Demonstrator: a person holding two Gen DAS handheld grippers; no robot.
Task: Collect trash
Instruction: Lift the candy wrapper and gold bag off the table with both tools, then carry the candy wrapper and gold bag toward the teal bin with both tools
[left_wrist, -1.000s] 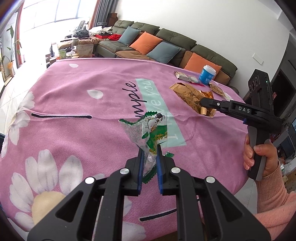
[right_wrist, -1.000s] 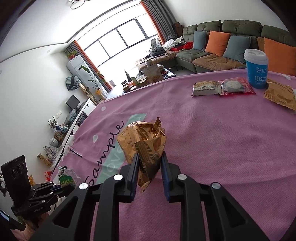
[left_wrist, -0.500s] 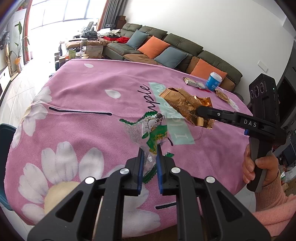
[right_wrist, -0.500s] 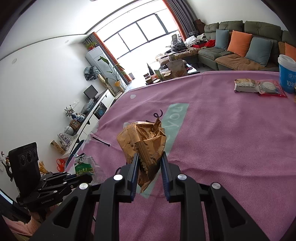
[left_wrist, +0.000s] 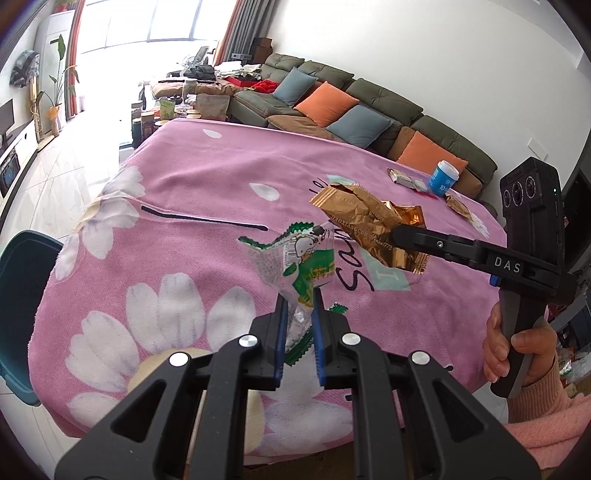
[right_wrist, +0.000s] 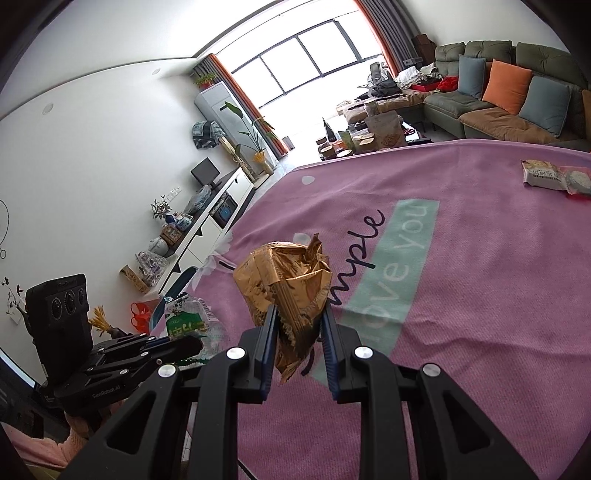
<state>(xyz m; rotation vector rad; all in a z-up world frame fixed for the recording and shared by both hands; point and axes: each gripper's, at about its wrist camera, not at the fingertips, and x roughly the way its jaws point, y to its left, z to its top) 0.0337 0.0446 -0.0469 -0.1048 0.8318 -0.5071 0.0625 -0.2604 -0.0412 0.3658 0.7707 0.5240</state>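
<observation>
My left gripper (left_wrist: 298, 301) is shut on a clear and green snack wrapper (left_wrist: 295, 258) and holds it above the pink tablecloth (left_wrist: 184, 177). My right gripper (right_wrist: 299, 314) is shut on a crumpled gold wrapper (right_wrist: 288, 280), also held above the cloth. In the left wrist view the right gripper (left_wrist: 397, 234) holds the gold wrapper (left_wrist: 365, 221) just right of the green one. In the right wrist view the left gripper (right_wrist: 195, 341) with the green wrapper (right_wrist: 186, 325) sits at the lower left, near the table's edge.
A blue cup (left_wrist: 444, 178), two snack packets (left_wrist: 402, 179) and another gold packet (left_wrist: 458, 206) lie at the far right of the table. A dark teal bin (left_wrist: 22, 280) stands on the floor left of the table. A sofa (left_wrist: 351, 107) is behind.
Both grippers have lifted their wrappers and swung left across the table toward its left edge. The teal bin has come into view.
</observation>
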